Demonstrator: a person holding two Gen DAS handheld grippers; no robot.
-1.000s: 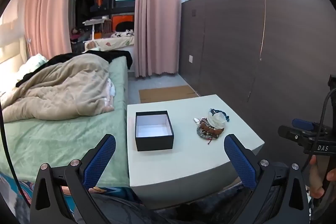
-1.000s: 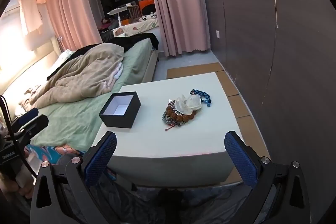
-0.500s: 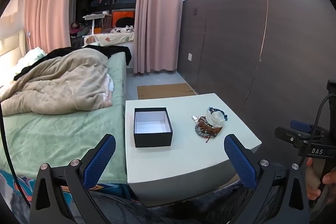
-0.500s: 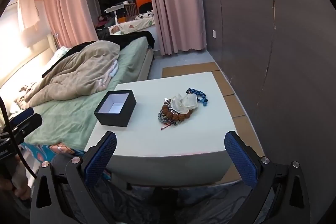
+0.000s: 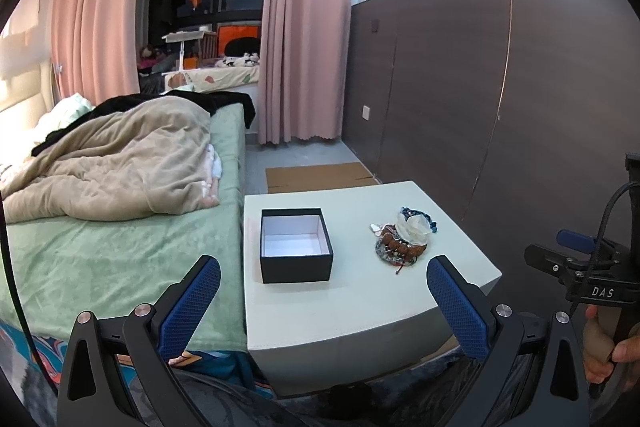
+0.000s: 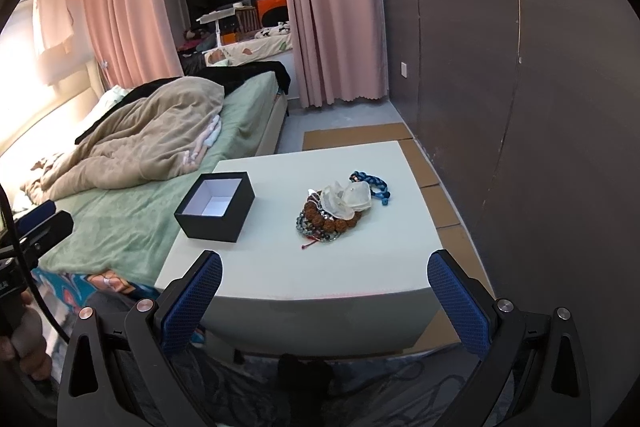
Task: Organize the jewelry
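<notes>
Several bracelets lie heaped as one jewelry pile (image 6: pixel 338 209) on the right of the white bench (image 6: pixel 360 267), well apart from the open black box (image 6: pixel 216 207) on its left. The pile looks light, loose and prone to tangle: knobbly brown beads, a braided blue cord, clear glassy pieces that may slip or chip. A bead loop at the pile's edge seems the safest hold. Left tool (image 5: pixel 324 301) and right tool (image 6: pixel 324 301) hang before the bench, spread wide, holding nothing.
</notes>
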